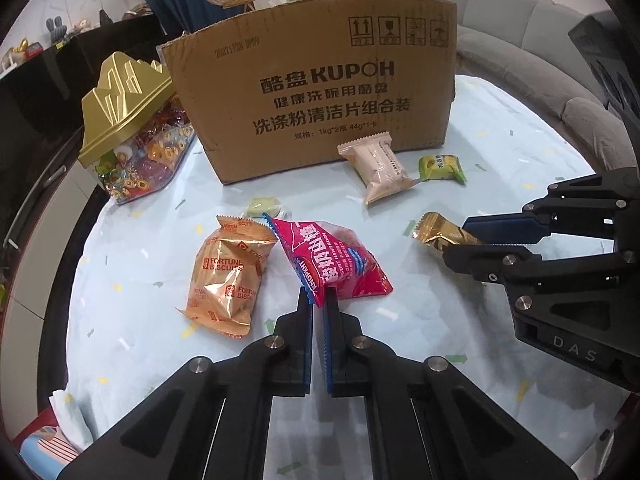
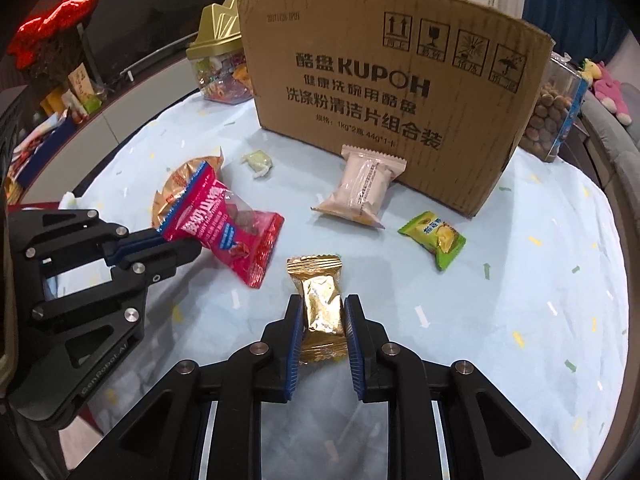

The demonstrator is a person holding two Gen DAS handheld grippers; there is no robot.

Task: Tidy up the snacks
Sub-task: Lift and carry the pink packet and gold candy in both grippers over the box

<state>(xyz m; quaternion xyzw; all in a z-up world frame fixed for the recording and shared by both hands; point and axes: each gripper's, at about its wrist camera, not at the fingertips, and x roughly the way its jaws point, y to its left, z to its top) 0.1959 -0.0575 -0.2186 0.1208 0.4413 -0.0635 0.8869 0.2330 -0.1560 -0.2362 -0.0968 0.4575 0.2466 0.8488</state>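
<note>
We had the left hand-held gripper clenched on a corner of the red pack, its blue pads pressed tight against the wrapper edge, and the pack tilted up from the worktop beside the orange biscuit pack. In the right wrist view the same red pack stuck out from the left hand-held gripper, partly covering the orange biscuit pack behind it. Our right hand-held gripper was grasping the gold pack across its middle, one pad on each side, with the pack's far end pointing toward the box. From the left wrist view the gold pack showed between the fingers of the right hand-held gripper, low over the worktop. The cardboard box stood upright at the back of the worktop. A pink pack leaned against its front face, and a green pack lay just beside that, to the right. A small pale green sweet lay behind the red pack, between it and the box. At the left of the box stood a clear candy jar with a gold lid. In the right wrist view a clear tub of brown balls stood at the box's right end. We could not tell what the box held.
</note>
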